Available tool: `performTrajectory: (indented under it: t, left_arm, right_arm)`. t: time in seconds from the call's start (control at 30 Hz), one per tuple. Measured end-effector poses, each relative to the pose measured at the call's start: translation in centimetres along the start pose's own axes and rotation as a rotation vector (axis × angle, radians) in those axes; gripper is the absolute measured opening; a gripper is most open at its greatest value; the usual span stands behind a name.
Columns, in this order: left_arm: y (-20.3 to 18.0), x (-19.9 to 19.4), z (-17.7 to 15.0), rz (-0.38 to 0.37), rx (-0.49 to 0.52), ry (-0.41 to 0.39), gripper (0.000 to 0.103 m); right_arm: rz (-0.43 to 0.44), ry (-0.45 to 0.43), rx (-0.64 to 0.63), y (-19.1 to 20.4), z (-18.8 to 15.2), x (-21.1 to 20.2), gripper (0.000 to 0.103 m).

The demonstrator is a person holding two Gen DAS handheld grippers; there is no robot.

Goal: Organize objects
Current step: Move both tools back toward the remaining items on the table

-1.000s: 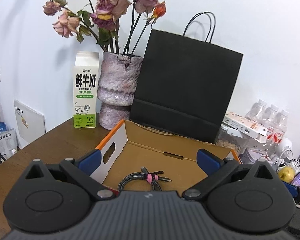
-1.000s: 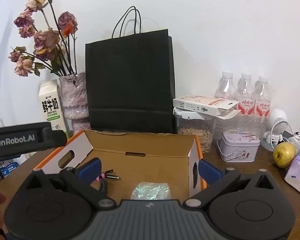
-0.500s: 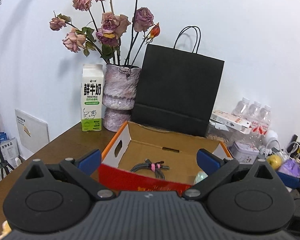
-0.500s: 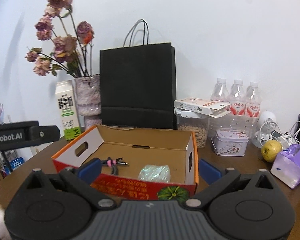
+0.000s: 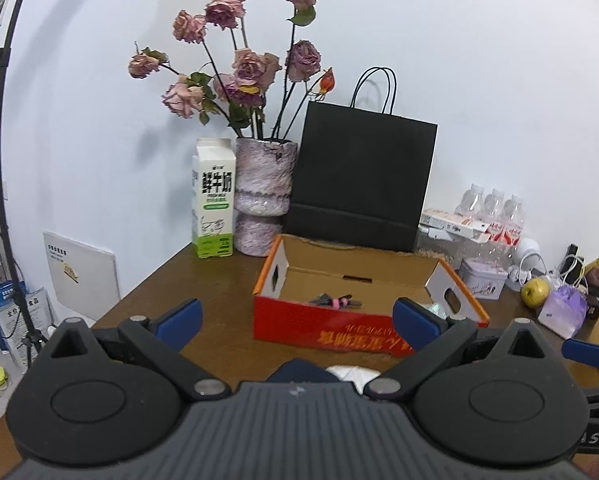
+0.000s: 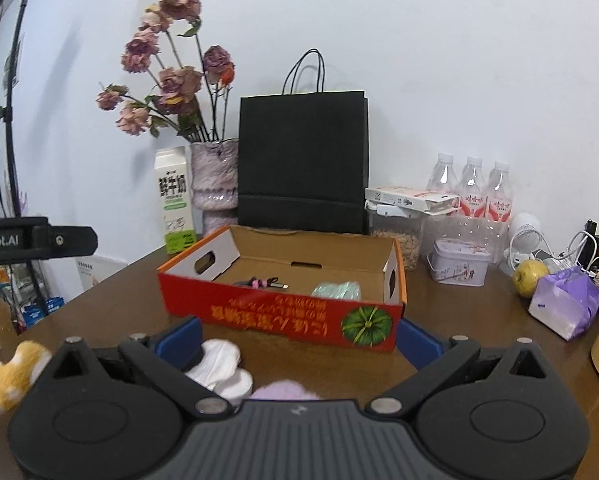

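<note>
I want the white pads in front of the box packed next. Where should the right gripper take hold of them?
Judging by the right wrist view, grip the white pads across their overlapped middle, coming down from above with the open right gripper. They lie flat on the table, so a side approach would likely slide them.

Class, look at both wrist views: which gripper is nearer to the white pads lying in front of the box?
Right. The white pads touch the right gripper's left finger; the left gripper sits farther back, pads low between its open fingers.
</note>
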State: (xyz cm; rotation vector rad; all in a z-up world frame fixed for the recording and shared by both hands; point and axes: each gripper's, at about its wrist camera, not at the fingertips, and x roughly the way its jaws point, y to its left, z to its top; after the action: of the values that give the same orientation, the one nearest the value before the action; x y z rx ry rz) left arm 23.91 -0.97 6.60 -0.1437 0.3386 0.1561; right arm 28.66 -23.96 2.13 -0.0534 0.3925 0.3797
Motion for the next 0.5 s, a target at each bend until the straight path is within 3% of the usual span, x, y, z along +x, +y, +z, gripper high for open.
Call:
performTrajectory:
  t: [0.5]
  left_arm:
    - [5.2,-3.1,-4.8,0.003,0.057,0.110,0.103]
  right_arm:
    - [0.033,0.100,-0.018,2.3,-6.0,-4.3,0.103]
